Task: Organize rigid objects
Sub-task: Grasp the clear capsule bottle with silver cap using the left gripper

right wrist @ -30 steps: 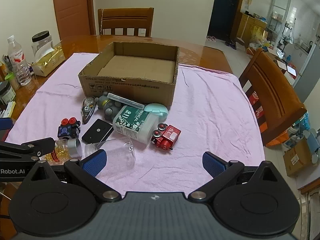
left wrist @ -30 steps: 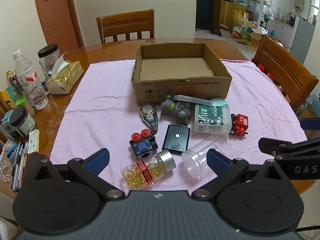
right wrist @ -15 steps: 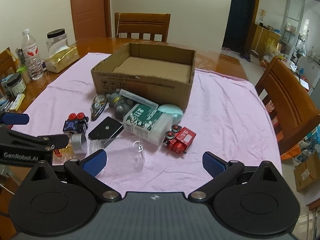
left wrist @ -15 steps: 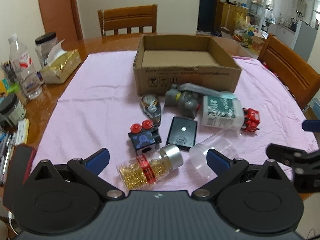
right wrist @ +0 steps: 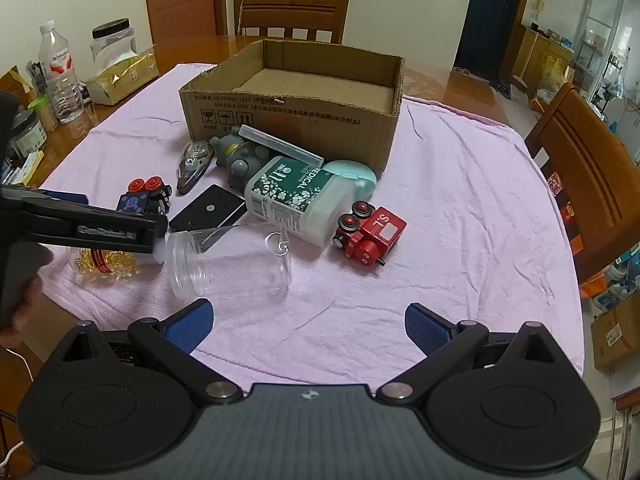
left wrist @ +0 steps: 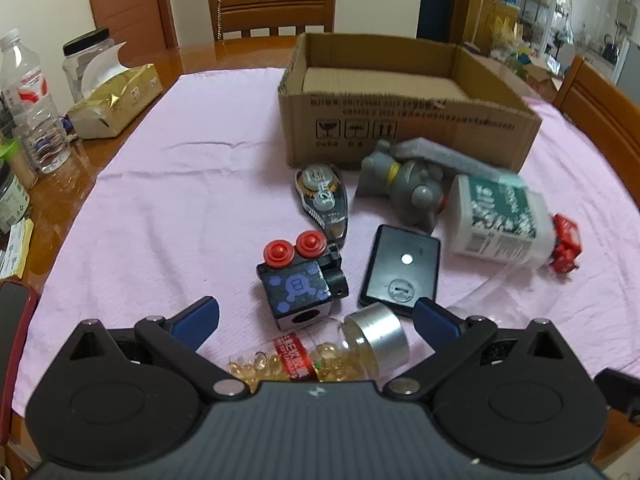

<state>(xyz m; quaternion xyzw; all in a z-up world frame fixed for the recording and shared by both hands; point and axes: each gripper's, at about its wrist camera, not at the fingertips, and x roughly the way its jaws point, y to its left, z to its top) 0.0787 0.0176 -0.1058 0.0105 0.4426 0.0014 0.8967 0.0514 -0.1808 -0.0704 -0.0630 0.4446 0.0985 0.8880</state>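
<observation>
Left gripper (left wrist: 314, 318): jaws spread wide, nothing gripped, straddling the capsule bottle (left wrist: 320, 354) lying on the pink cloth (left wrist: 180, 200). Right gripper (right wrist: 306, 326): jaws wide, nothing held, just short of the clear jar (right wrist: 230, 262). Both containers are seen on the near side of the cardboard box (right wrist: 296, 120), with 1 red toy train (right wrist: 370, 236) near it.

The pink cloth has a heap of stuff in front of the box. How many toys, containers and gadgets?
Toys: 3 (grey rubber animal figure, black block toy with red knobs, red toy train)
Containers: 3 (capsule bottle with silver cap, clear plastic jar, white bottle with green label)
Gadgets: 2 (correction tape dispenser, flat black device)
Total: 8
</observation>
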